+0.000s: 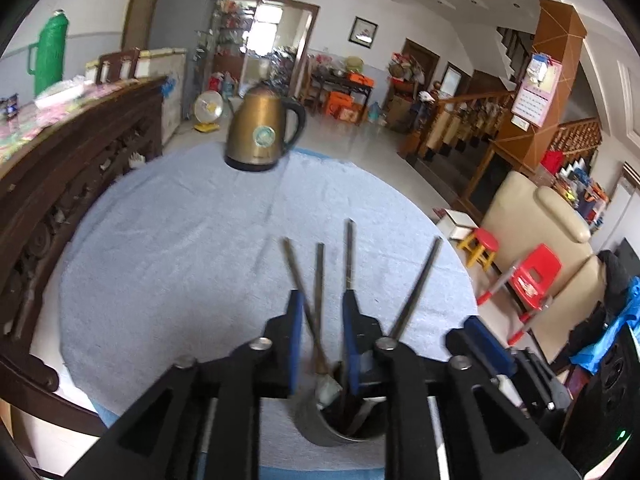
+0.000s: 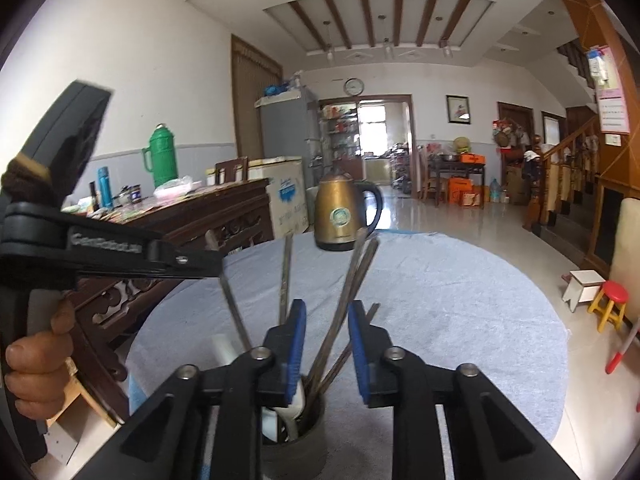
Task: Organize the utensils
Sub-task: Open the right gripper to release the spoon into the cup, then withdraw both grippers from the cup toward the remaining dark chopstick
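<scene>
A round surface (image 1: pixel 168 232) covered with a pale blue towel carries a grey cylindrical metal holder (image 1: pixel 340 420) at its near edge. Several long dark metal chopsticks (image 1: pixel 351 252) stand in the holder, fanning out towards the far side, with a pale spoon (image 2: pixel 294 396) among them.

The left claw (image 1: pixel 323 336) hovers right above the holder with its blue-padded jaws parted. Two chopsticks rise through the gap and another runs along the right pad, but the pads do not appear to press on any of them.

The right claw (image 2: pixel 327 344) is also released over the holder. A pair of chopsticks leans through its gap with space on both sides.

In the right wrist view, a hand (image 2: pixel 38 364) grips the black handle of the left claw at the left side.

A brass-coloured electric kettle (image 1: pixel 262 134) with a black handle stands at the far edge of the surface. A dark carved wooden sideboard (image 2: pixel 208 216) stands to the left, with a green thermos jug (image 2: pixel 162 156) on it.
</scene>
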`<state>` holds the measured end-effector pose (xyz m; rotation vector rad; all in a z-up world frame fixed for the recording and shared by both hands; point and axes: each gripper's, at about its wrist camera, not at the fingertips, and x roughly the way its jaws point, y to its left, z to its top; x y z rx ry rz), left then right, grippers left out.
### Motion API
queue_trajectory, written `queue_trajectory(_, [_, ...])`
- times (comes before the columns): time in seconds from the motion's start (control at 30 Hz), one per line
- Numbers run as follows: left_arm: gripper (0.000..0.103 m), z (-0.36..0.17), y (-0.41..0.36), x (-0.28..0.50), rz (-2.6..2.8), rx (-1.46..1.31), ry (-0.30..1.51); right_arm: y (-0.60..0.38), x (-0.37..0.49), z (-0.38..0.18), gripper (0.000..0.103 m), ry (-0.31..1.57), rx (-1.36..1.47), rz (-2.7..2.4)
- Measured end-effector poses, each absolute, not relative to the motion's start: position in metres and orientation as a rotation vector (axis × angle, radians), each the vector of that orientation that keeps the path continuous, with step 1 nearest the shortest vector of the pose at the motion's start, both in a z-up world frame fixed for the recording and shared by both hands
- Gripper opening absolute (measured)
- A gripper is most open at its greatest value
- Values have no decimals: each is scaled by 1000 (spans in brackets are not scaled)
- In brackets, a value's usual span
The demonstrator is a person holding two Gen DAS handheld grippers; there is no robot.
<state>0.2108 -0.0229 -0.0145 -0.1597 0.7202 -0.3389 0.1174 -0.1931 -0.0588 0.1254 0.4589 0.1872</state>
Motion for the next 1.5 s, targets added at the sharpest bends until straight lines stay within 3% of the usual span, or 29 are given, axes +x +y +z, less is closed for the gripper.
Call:
queue_trajectory(0.17, [33,-10,6,211,-269,-210,688,-214,119,-63,26,470,176,134])
queue_trajectory(0.4, [52,-20,43,212,-134,-265,668,-247,128,-77,26,536,297,69])
queue_trajectory(1.03, [56,-103,56,231,20,-182,922,-282,141,-133,26,768,438,4])
queue_trajectory(1.5, [56,-121,59,234,40,-180,987,-281,152,-147,26,826,483,7])
